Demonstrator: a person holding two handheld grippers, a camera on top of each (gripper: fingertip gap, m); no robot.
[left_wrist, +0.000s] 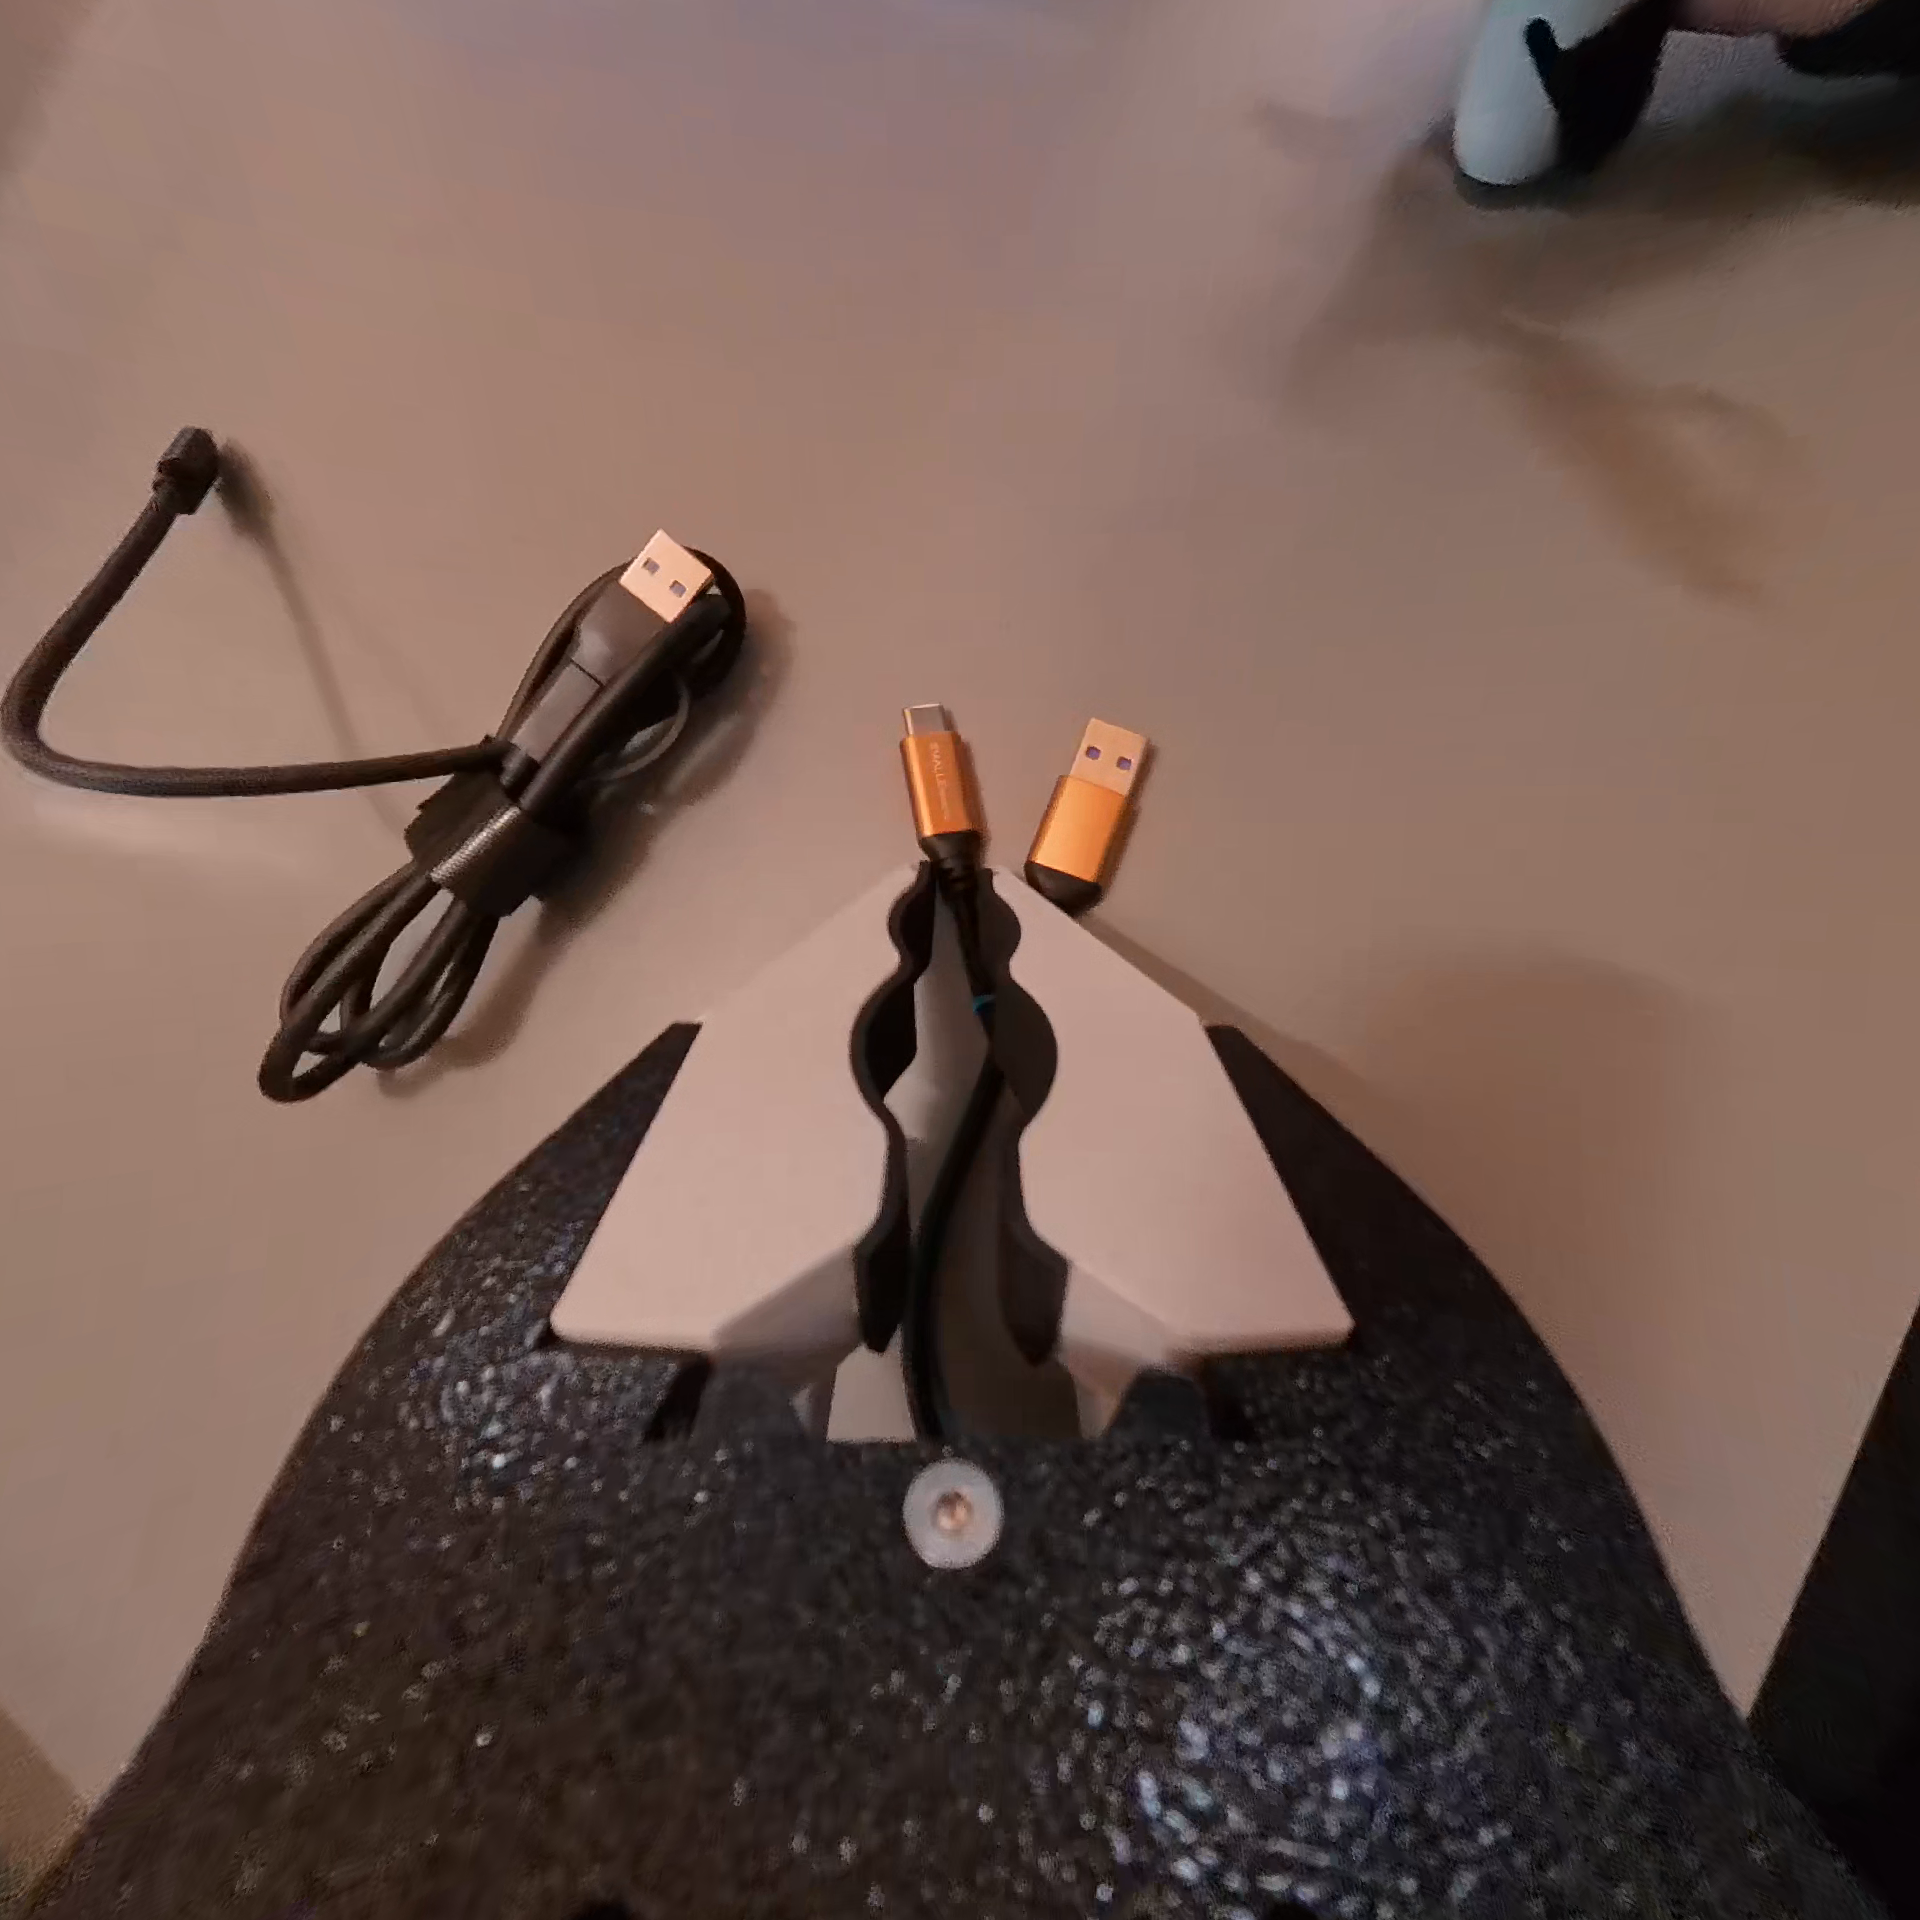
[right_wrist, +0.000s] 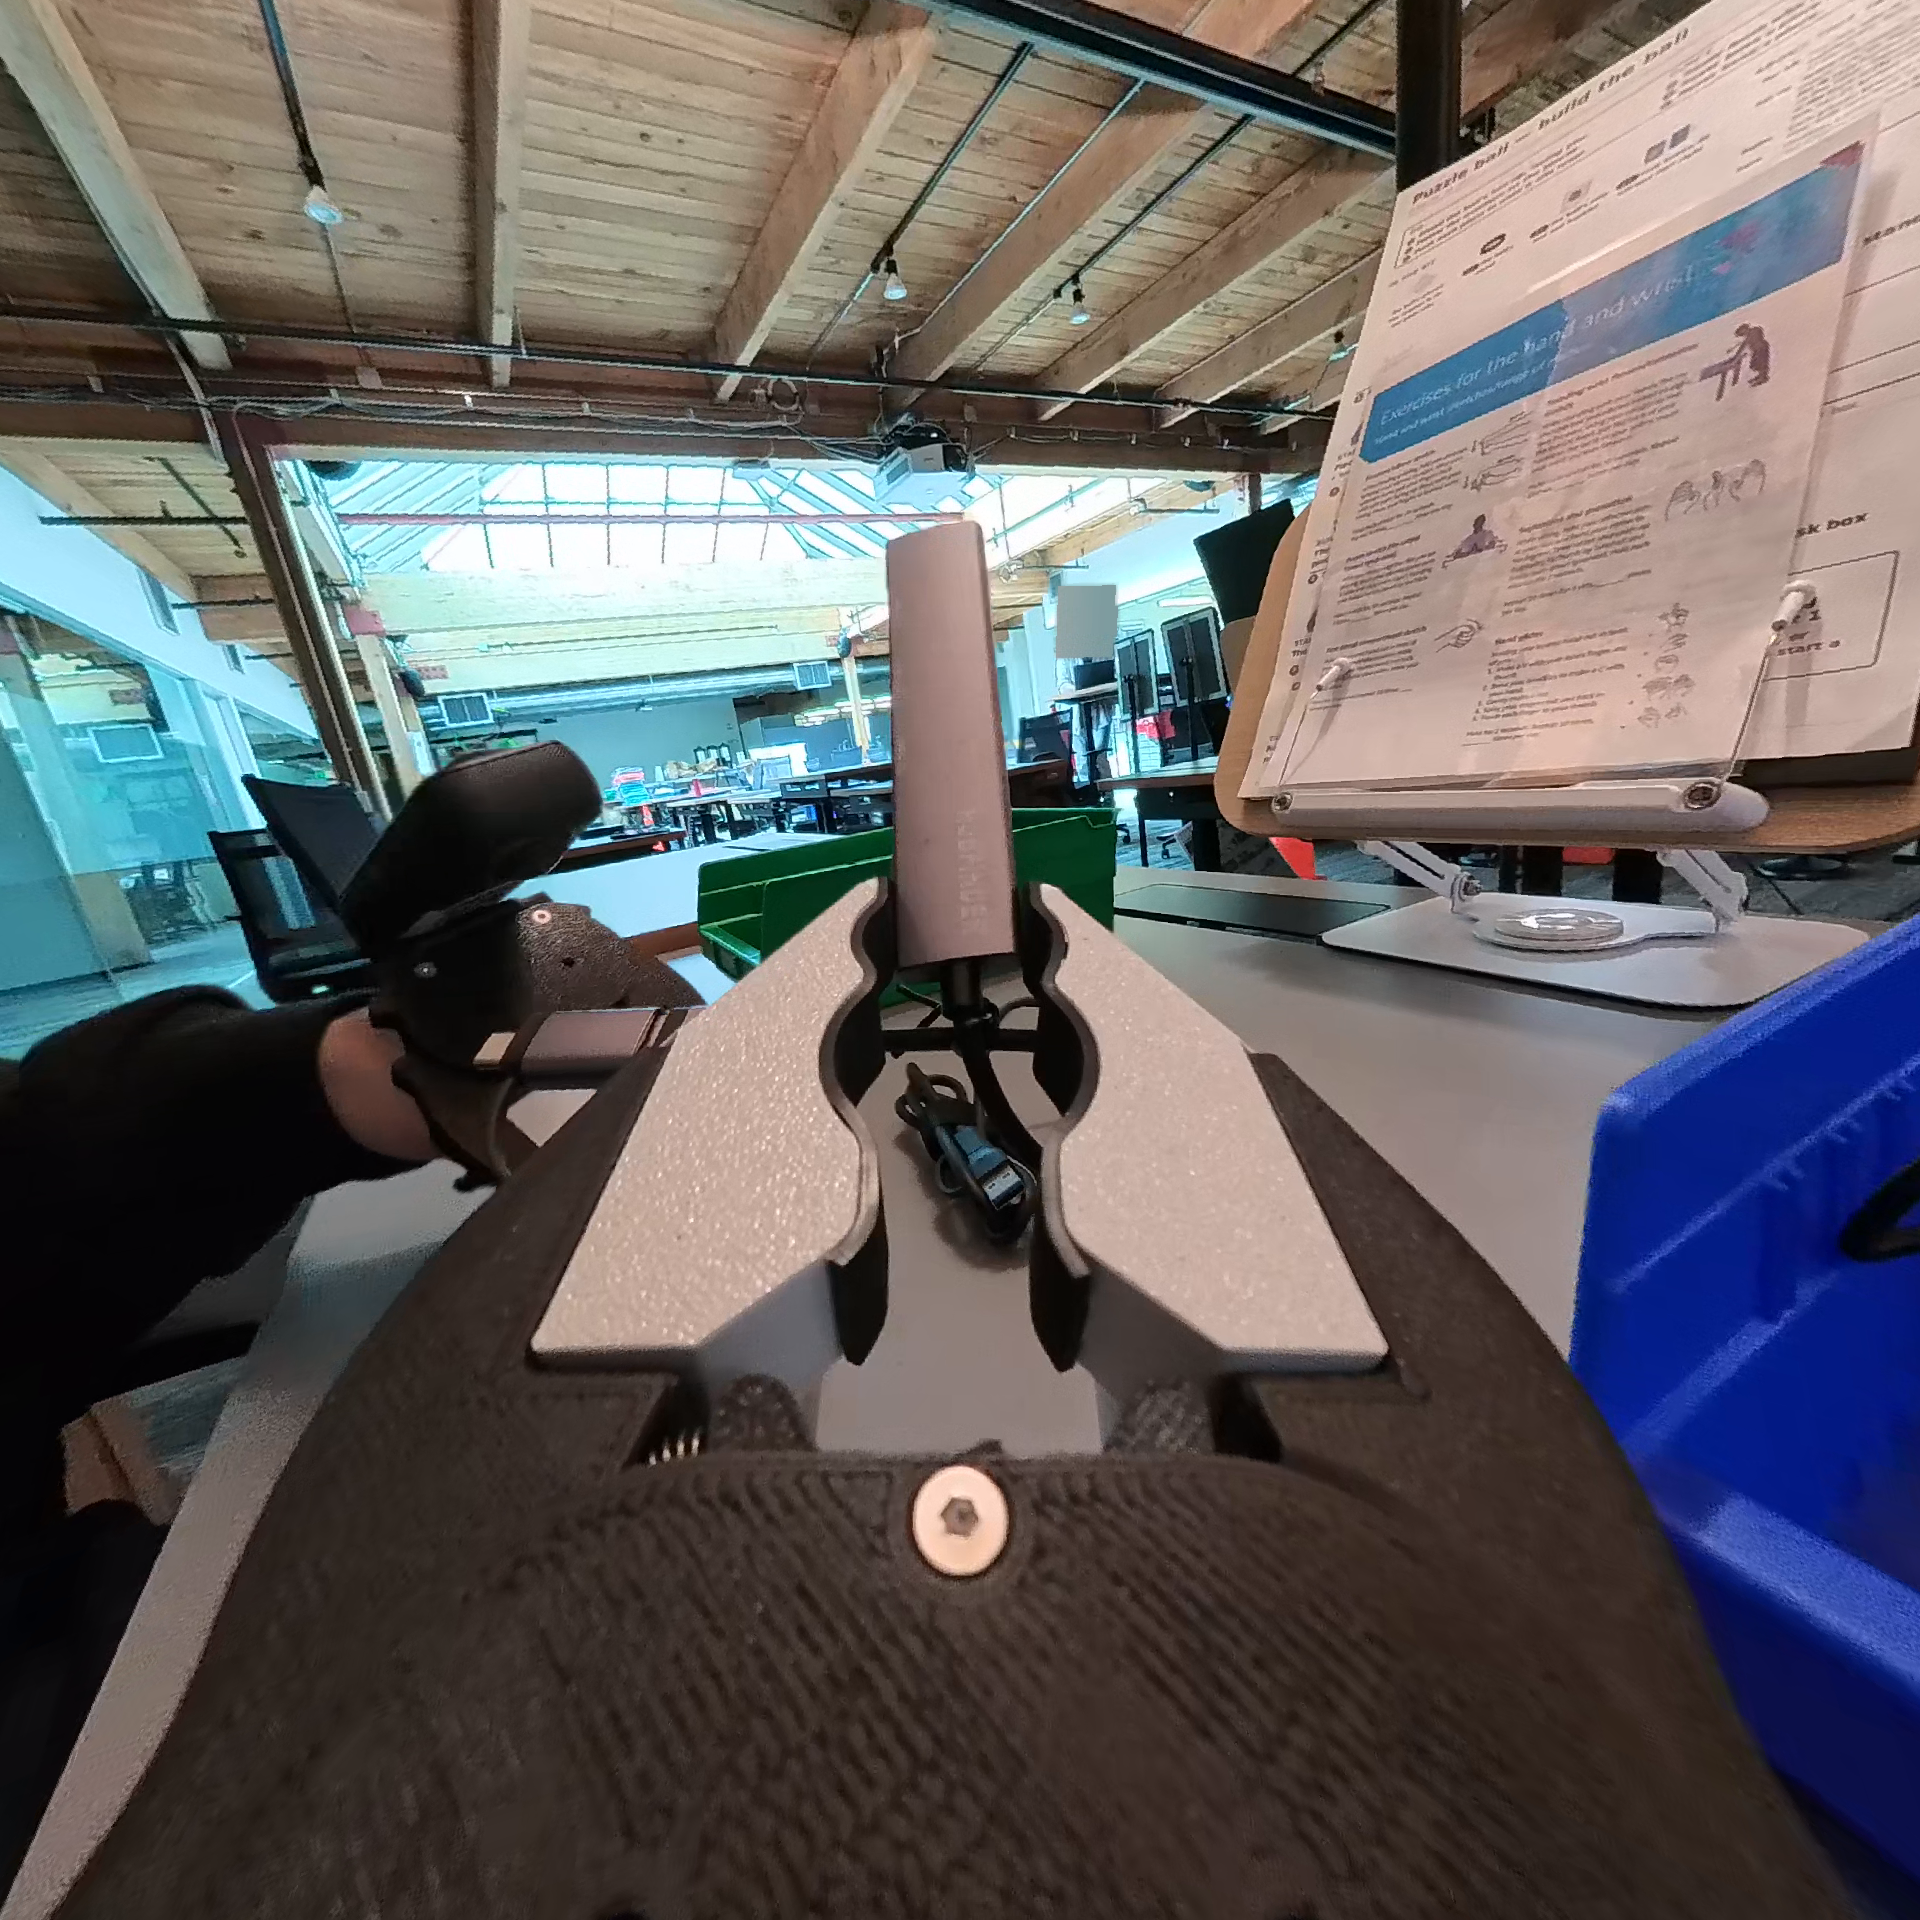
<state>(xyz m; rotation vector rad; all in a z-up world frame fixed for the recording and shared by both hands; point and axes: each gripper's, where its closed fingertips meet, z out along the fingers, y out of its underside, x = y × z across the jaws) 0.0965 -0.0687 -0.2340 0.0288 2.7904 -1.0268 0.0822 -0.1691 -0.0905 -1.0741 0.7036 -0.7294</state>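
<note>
Left gripper (left_wrist: 954, 883): I am seeing its 2 pale fingers drawn almost together, pinching a thin black cord just behind the orange USB-C plug (left_wrist: 938, 774); the cord is running back between the fingers toward the camera.
USB-C plug: it is sticking out past the fingertips, pointing away from me, just above the grey table (left_wrist: 1039, 364).
Orange USB-A plug (left_wrist: 1089, 810): it is lying just to the right of the USB-C plug, near the right fingertip, apart from it; I cannot tell whether it is touching the finger.
Bundled black cable (left_wrist: 488, 831): it is lying on the table to the left, well apart from the gripper, looped and tied with a black strap, with a USB-A end on top and 1 braided tail curling out to the left.
Right gripper (right_wrist: 954, 935): I am seeing its jaws set narrow, clamping the lower end of a grey bar-shaped hub (right_wrist: 945, 748), which is standing upright above the fingertips.
Hub's cord: a short black lead is hanging from the hub's lower end down between the fingers.
Behind, right wrist view: the other gripper, held by a person's hand (right_wrist: 374, 1081), is showing at left; a green bin (right_wrist: 790, 894) is sitting beyond the fingers.
Right side: a blue bin (right_wrist: 1745, 1299) is sitting close by, with a document stand (right_wrist: 1558, 790) holding printed sheets behind it.
</note>
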